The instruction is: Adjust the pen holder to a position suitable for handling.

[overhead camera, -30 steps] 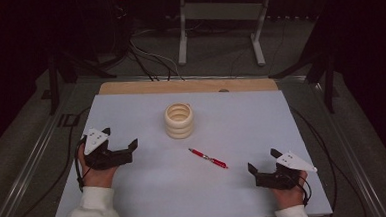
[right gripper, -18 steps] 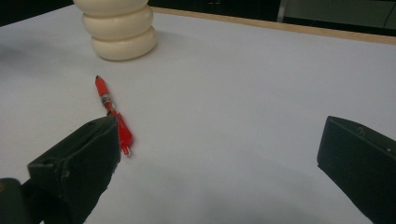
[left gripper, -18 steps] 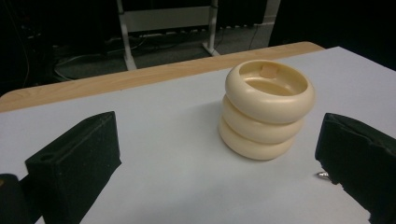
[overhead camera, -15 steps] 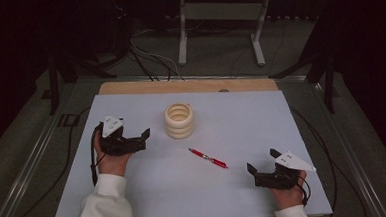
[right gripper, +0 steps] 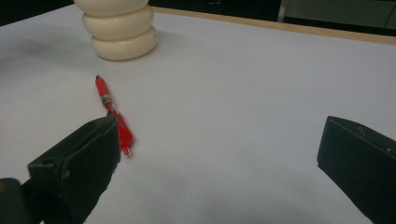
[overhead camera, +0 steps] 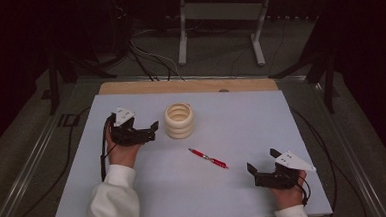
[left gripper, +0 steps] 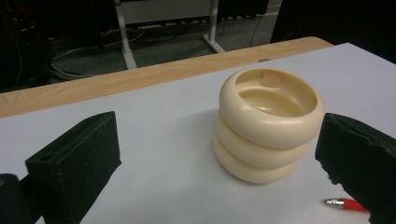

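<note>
White table (overhead camera: pixel 135 191), wide and mostly bare, wooden strip (overhead camera: pixel 130 88) along its far edge. Near the middle of that far half, a cream ringed holder (overhead camera: pixel 179 120), upright, three stacked bulges, hollow on top. Toward the near right of the holder, well apart from it, a red pen (overhead camera: pixel 208 158) lying flat, tip pointing at the holder.

Left gripper (overhead camera: pixel 149 132) now just beside the holder's left flank, moved up from a spot nearer the table's front edge a second ago. Jaws spread wide, holding nothing; from the left gripper view the holder (left gripper: pixel 268 123) sits between them, closer to the right jaw, not touching.

Right gripper (overhead camera: pixel 252 173) unmoved, far to the near right of the holder, jaws wide open and empty, pen (right gripper: pixel 112 112) ahead beside its left jaw.

Likely meaning: approach nearly done, closing on the holder next.
</note>
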Demonstrator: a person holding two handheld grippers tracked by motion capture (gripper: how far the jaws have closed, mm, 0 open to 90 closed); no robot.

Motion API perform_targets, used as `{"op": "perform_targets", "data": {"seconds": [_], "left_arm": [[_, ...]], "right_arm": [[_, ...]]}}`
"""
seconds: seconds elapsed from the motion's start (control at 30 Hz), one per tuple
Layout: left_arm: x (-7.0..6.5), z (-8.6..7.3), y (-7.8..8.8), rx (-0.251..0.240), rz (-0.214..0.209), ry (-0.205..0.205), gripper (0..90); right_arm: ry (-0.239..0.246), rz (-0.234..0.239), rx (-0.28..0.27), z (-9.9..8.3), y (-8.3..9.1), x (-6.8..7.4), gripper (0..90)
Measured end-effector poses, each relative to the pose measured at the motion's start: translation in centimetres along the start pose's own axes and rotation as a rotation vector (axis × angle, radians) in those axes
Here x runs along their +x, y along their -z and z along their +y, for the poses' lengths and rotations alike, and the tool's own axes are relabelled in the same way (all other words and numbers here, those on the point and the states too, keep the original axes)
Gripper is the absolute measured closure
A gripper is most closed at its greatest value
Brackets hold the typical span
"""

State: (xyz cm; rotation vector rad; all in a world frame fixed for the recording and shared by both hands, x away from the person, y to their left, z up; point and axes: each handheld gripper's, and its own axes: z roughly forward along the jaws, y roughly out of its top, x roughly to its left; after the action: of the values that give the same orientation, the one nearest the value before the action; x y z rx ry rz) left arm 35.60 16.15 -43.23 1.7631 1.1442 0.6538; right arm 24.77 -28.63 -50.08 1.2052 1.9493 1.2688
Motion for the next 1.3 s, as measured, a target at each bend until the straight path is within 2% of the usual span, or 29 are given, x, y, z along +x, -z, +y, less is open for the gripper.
{"op": "perform_targets", "data": {"seconds": [0.33, 0.57, 0.93, 1.3], "left_arm": [[-0.4, 1.3, -1.8, 0.002, 0.009, 0.013, 0.9], [-0.8, 2.0, -3.4, 0.018, 0.033, 0.004, 0.9], [-1.6, 2.6, -5.6, 0.036, 0.049, -0.021, 0.8], [-1.7, 2.5, -7.8, 0.100, 0.081, -0.006, 0.8]], "right_arm": [[-0.002, 0.000, 0.002, 0.0, 0.0, 0.0, 0.0], [0.001, 0.001, 0.004, 0.0, -0.1, 0.0, 0.0], [0.003, 0.004, 0.007, 0.0, -0.2, -0.1, 0.0], [0.006, 0.004, 0.009, 0.0, -0.2, -0.1, 0.0]]}}
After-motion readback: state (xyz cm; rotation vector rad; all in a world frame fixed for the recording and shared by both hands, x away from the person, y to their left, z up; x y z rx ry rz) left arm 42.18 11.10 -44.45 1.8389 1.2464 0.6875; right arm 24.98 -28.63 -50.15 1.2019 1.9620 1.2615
